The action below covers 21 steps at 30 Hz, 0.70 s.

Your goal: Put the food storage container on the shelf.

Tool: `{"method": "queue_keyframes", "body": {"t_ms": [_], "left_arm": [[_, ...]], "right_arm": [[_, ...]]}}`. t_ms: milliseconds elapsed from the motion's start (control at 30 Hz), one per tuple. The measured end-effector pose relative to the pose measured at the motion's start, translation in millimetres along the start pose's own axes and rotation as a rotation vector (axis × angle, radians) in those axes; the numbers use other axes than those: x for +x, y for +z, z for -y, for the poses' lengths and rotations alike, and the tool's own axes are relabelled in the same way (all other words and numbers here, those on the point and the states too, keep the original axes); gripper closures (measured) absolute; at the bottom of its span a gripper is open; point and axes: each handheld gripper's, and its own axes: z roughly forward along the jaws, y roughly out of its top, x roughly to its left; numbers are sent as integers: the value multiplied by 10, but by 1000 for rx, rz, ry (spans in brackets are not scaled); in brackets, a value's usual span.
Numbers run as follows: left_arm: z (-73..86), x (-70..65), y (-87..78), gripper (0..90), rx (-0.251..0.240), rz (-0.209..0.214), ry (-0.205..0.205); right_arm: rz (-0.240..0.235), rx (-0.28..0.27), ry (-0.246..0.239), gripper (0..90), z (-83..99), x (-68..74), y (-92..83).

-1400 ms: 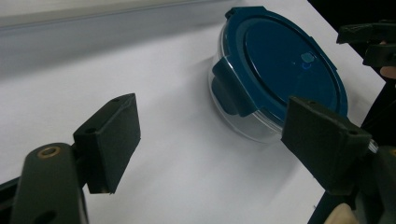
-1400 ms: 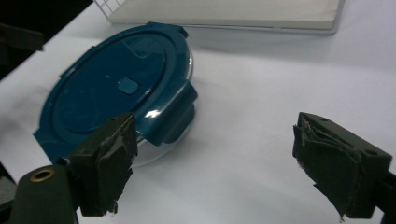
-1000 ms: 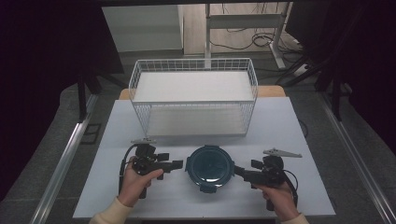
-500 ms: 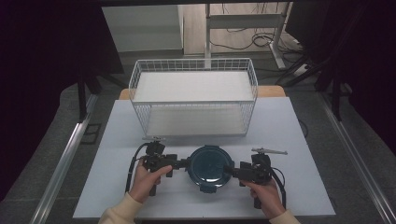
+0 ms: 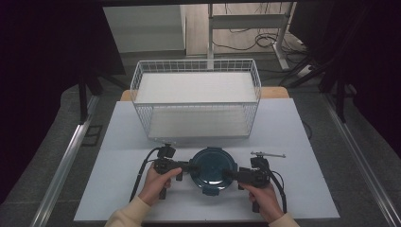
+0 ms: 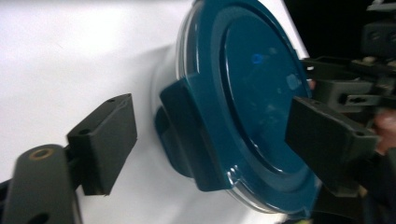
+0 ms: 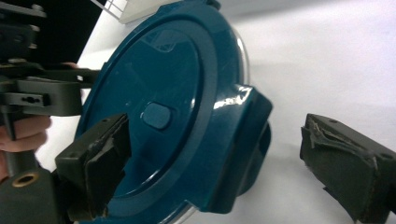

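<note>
Dark teal lid (image 5: 213, 169) on white desk (image 5: 302, 142); white wire basket (image 5: 196, 101) far side; black jaws.

Your container (image 5: 213, 169) is round with a dark teal lid — the lid is seated flat on a clear base, whose rim peeks out under the lid's edge. Four latch tabs (image 6: 187, 133) hang down over its sides; a small oval knob (image 7: 157, 115) sits at the lid's centre. It lies level on the white table (image 5: 307, 198), lower centre of the high view.
</note>
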Motion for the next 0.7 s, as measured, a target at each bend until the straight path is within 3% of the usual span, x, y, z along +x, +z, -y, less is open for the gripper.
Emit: {"method": "queue_keyframes", "body": {"t_ms": [267,400,467,533,600,700], "left_arm": [[30,-2,77,210,28,30,7],[31,-16,98,237,19,43,-12],[27,-4,88,252,19,49,-26],[30,-5,69,272,24,52,-33],[32,-20,40,289,30,45,-20],[44,-51,10,314,25,40,-10]], "right_arm": [[-38,14,31,103,32,5,72],[-73,19,40,177,53,14,89],[-66,16,41,185,57,24,86],[-79,9,79,234,58,-8,62],[-92,10,98,261,56,-28,36],[-98,10,87,277,58,-24,10]]}}
